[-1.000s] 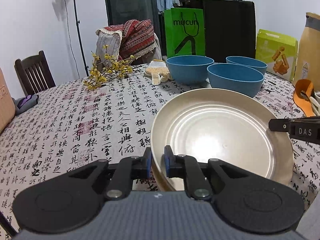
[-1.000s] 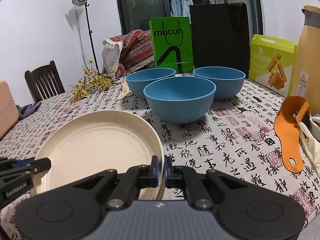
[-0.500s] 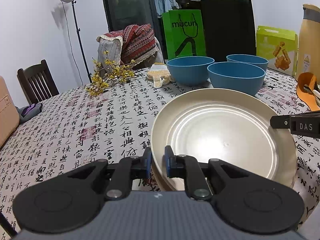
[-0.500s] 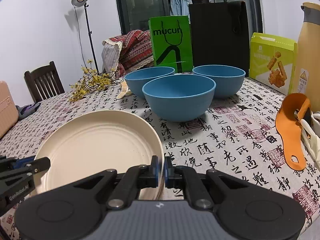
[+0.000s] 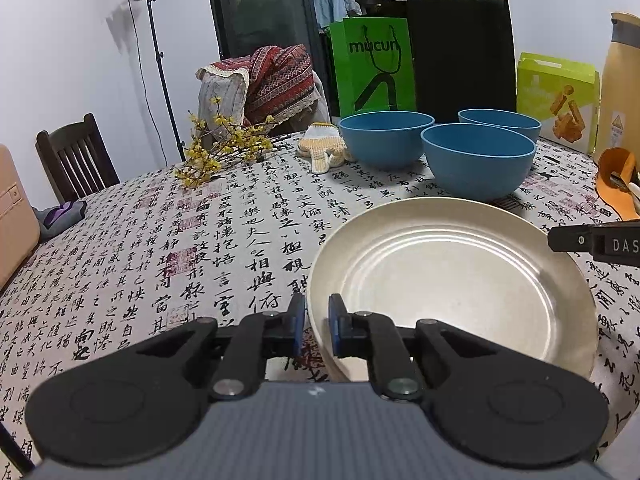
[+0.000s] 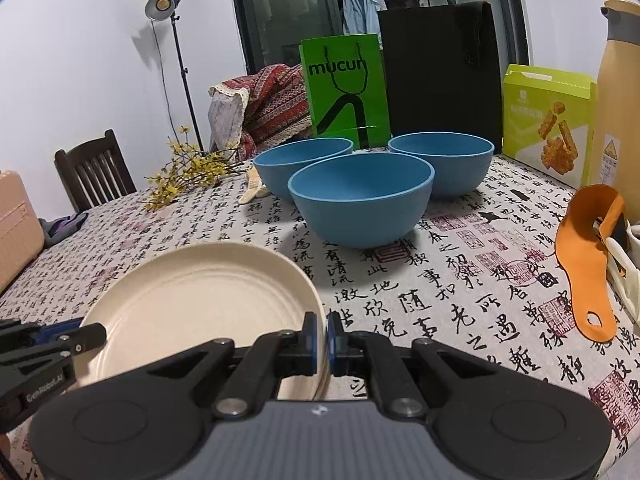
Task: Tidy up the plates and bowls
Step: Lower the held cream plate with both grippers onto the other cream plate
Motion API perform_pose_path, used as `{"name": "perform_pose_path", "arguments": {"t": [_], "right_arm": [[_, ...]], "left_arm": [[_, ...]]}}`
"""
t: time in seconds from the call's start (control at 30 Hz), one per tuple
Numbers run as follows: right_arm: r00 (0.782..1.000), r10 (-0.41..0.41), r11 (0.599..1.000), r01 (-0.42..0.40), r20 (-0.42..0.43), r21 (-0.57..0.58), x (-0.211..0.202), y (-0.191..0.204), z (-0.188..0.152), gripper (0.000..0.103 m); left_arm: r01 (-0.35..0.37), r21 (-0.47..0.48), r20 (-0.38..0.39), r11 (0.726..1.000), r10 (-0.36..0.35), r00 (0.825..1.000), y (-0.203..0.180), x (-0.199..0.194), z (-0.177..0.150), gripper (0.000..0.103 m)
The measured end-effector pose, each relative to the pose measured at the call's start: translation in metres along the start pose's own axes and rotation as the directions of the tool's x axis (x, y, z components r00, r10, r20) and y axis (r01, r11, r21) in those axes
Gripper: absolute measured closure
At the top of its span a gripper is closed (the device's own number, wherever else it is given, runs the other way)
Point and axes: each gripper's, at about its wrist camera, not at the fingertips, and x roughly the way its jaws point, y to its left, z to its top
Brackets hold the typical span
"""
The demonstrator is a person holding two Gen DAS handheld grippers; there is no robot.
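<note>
Your left gripper [image 5: 313,322] is nearly closed, its pads clamped on the near left rim of the cream plate [image 5: 452,280]. Your right gripper [image 6: 323,334] pinches the same plate [image 6: 200,300] at its opposite, right rim, jaws almost together. The plate sits between both grippers, low over the bench [image 6: 460,300]; whether it touches the cloth you cannot tell. Three blue bowls [image 6: 362,204] stand grouped just beyond the plate, ahead of your right gripper.

Close wrist views, shared plate [image 5: 452,280]
</note>
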Motion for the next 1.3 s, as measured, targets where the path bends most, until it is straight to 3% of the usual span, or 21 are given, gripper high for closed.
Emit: {"name": "perform_pose_path", "arguments": {"t": [0.37, 0.5, 1.3], "right_arm": [[1.0, 0.022, 1.0, -0.022, 0.018, 0.015, -0.005, -0.004, 0.002, 0.094], [1.0, 0.018, 0.999, -0.018, 0.004, 0.027, -0.001, -0.007, 0.0, 0.093], [0.999, 0.03, 0.997, -0.029, -0.024, 0.069, 0.003, -0.013, 0.001, 0.097]], "left_arm": [[0.005, -0.04, 0.007, 0.999, -0.005, 1.0, 0.007, 0.001, 0.005, 0.09], [0.013, -0.043, 0.026, 0.999, -0.012, 1.0, 0.007, 0.004, 0.011, 0.097], [0.053, -0.081, -0.061, 0.995, -0.058, 0.996, 0.014, 0.022, 0.027, 0.099]]}}
